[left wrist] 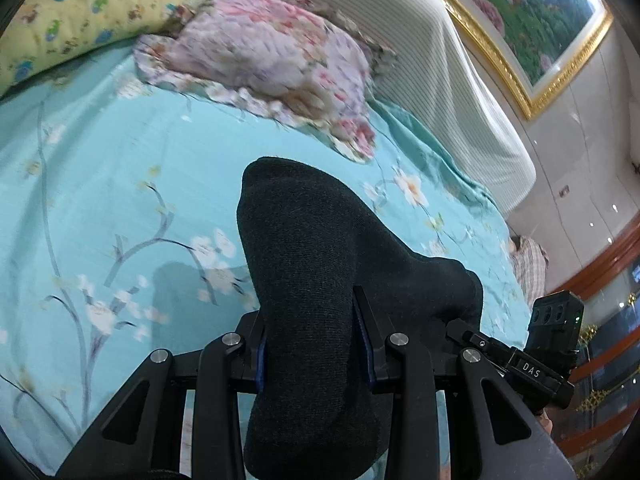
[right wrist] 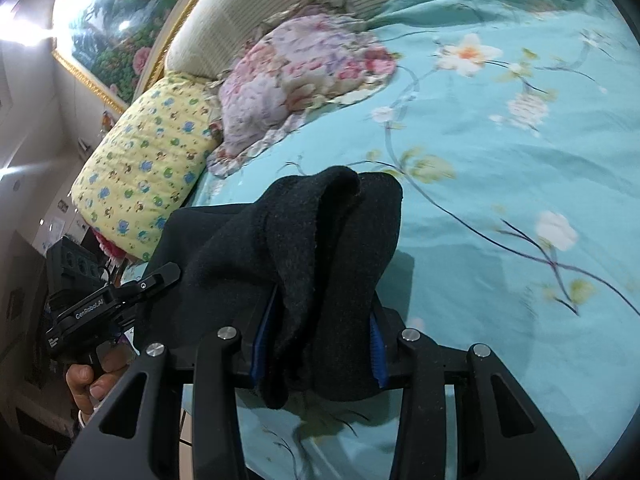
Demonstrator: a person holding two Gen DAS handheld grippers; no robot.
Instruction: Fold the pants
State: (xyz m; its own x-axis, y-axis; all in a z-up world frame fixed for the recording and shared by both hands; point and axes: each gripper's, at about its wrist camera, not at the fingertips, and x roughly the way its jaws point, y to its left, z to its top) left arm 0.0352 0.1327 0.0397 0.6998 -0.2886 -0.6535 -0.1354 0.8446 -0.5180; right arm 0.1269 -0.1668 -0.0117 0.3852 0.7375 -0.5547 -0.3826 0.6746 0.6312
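Note:
The pants [left wrist: 312, 280] are dark charcoal knit fabric, held up above the bed. My left gripper [left wrist: 314, 332] is shut on a thick bunch of the pants, which drapes over and between its fingers. My right gripper [right wrist: 320, 340] is shut on another bunched part of the pants [right wrist: 320, 248], with folds hanging over its fingers. The right gripper also shows at the lower right of the left wrist view [left wrist: 520, 364]. The left gripper shows at the left of the right wrist view [right wrist: 112, 304], held by a hand. The rest of the pants is hidden.
A bed with a turquoise floral sheet [left wrist: 120, 200] lies below. A pink floral pillow [left wrist: 260, 52] and a yellow patterned pillow [left wrist: 80, 12] lie near the padded headboard [left wrist: 440, 60]. A gold-framed painting [left wrist: 540, 20] hangs on the wall.

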